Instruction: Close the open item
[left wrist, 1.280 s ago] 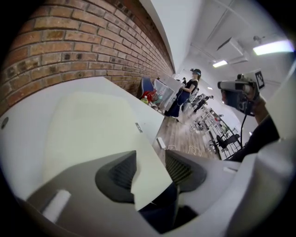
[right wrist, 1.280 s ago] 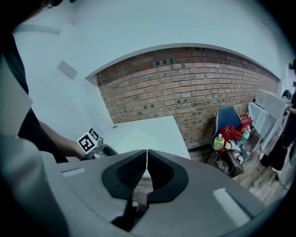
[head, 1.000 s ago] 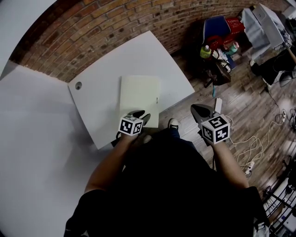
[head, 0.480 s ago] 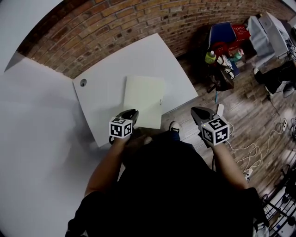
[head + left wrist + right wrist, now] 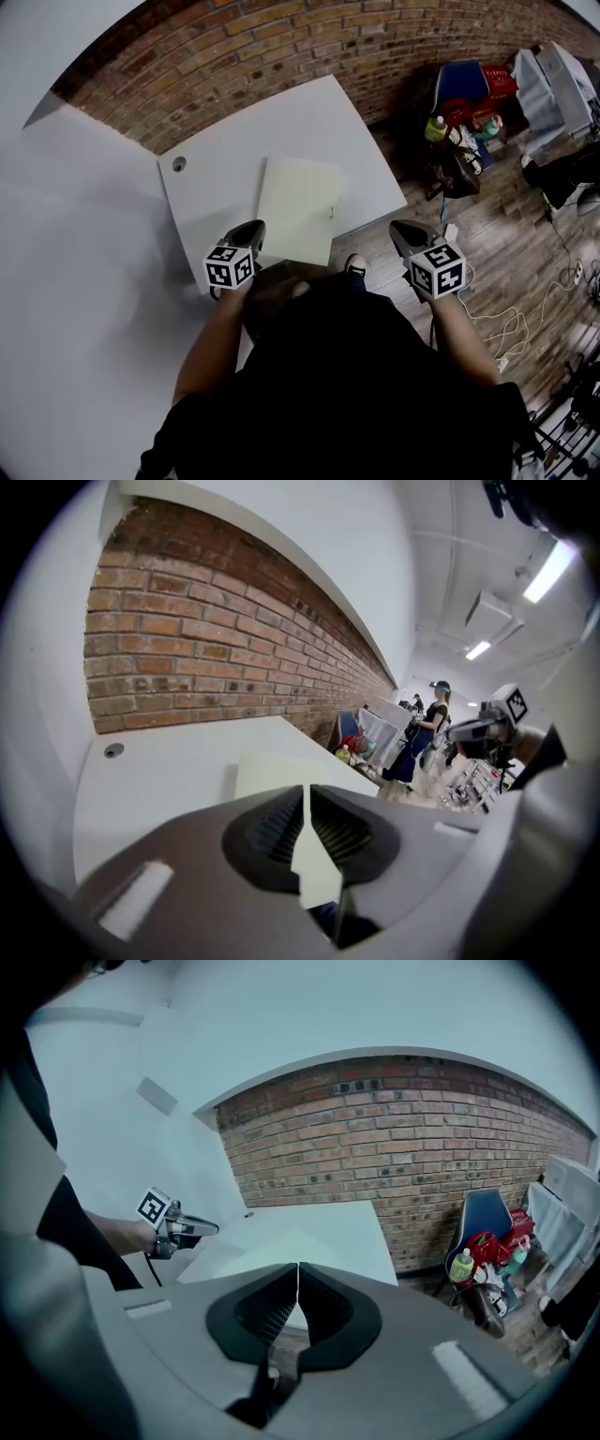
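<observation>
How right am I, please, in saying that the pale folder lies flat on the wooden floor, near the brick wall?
Not quite. The pale folder lies flat on the white table, not on the wooden floor, as the head view shows. It is indeed near the brick wall.

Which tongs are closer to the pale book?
The left tongs, jaws just closing on nothing, by the pale book's near corner over the white table. The right tongs hang off the table, above the floor.
</observation>
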`<state>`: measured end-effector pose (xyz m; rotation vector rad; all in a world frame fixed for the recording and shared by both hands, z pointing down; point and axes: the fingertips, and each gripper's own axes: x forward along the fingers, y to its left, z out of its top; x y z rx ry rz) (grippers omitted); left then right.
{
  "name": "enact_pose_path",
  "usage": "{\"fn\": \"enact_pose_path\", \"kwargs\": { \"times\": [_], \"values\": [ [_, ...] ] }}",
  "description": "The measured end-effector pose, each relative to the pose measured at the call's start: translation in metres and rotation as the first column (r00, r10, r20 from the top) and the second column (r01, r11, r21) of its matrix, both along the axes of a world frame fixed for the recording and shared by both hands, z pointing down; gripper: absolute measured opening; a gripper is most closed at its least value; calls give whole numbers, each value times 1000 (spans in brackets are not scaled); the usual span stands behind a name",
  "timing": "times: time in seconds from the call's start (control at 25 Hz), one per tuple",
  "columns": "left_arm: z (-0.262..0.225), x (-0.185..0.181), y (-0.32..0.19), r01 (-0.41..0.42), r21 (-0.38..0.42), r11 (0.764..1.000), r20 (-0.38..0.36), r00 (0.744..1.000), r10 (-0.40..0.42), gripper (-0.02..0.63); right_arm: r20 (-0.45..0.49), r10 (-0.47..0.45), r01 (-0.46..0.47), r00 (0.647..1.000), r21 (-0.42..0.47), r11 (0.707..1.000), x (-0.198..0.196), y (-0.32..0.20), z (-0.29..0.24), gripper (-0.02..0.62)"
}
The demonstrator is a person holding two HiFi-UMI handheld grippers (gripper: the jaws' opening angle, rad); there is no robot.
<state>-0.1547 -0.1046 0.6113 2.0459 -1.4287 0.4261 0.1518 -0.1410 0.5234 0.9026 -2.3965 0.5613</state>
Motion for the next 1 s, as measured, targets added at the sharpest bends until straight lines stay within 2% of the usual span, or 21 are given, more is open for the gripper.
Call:
{"fn": "enact_pose_path", "kwargs": {
  "times": [0.48,1.0],
  "values": [
    [-57,-3,0,65,158,985,19,997,-69,11,-6,-70,70,998,9,998,-9,-11,-1,6],
    [-90,-20,-2,146,247,958,45,986,-161,5,-7,-91,92,996,52,994,-3,-32,-13,6]
  ]
}}
